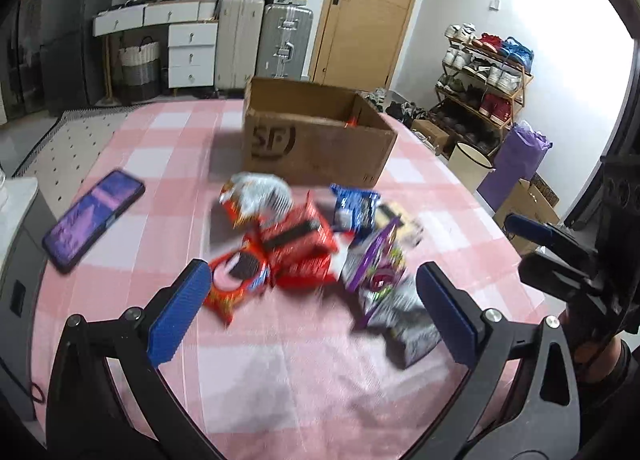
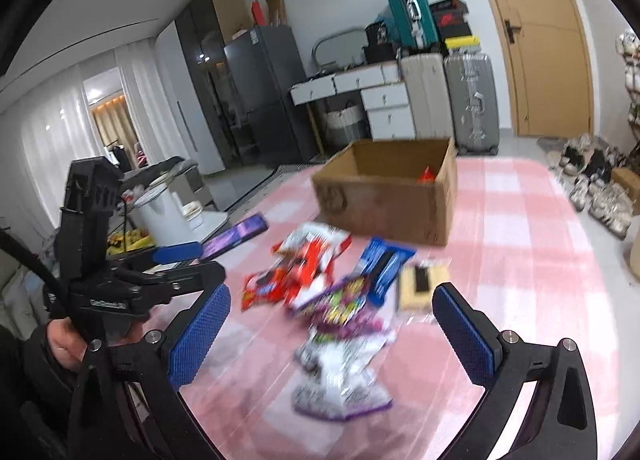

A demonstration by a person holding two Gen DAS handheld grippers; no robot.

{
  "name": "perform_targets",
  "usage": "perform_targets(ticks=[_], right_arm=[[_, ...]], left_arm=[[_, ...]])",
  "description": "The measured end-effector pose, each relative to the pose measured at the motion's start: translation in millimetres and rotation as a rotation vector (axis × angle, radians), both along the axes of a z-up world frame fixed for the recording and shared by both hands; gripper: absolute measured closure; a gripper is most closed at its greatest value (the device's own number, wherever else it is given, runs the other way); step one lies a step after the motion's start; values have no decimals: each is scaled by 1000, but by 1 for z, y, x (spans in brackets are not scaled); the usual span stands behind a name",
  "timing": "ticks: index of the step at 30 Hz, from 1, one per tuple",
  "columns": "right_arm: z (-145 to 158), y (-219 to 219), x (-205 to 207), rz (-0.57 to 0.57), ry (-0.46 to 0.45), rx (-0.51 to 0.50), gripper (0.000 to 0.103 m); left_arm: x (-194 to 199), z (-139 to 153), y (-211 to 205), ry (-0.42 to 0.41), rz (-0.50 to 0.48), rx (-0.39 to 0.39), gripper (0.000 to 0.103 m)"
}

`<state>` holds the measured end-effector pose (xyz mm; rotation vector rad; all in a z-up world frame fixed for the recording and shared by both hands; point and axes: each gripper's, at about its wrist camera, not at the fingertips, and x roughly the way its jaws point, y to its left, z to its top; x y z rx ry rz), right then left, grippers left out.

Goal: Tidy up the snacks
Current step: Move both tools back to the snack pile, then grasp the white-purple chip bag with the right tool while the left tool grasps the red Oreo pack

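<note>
Both tongs gaping, empty: left tongs point(image 1: 312, 312), right tongs point(image 2: 332, 340). Snack pile point(image 1: 316, 244) mid-table point(image 1: 280, 380), bare cloth all round; box point(image 1: 316, 140) behind, phone point(image 1: 94, 220) near left edge

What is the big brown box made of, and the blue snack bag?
The box looks like plain cardboard: dull brown, matte, with folded edges and a printed logo. The blue snack bag seems to be thin plastic or foil wrap, since it looks crinkled and a bit shiny, though the picture is blurry.
</note>
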<state>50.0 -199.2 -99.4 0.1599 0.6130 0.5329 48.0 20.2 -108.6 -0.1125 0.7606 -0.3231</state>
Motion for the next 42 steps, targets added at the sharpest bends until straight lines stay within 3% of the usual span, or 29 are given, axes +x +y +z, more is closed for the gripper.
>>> perform_targets(ticks=[4,8,22,31,33,42], right_arm=[[-20,9,-13,19,31,-33,0],[-37,12,-17,15,72,-47,0],[-78,25,4,47,208,-82,3],[-97,34,25,47,294,-109,25],[-99,34,27,45,298,-111,35],[-102,34,27,48,304,-125,57]], left_arm=[[-1,-15,8,35,15,-13,1],[-7,-22,5,16,7,15,1],[0,-37,24,59,32,-14,1],[6,-49,32,86,47,-19,1],[8,-51,34,91,51,-21,1],[10,-53,36,102,57,-39,1]])
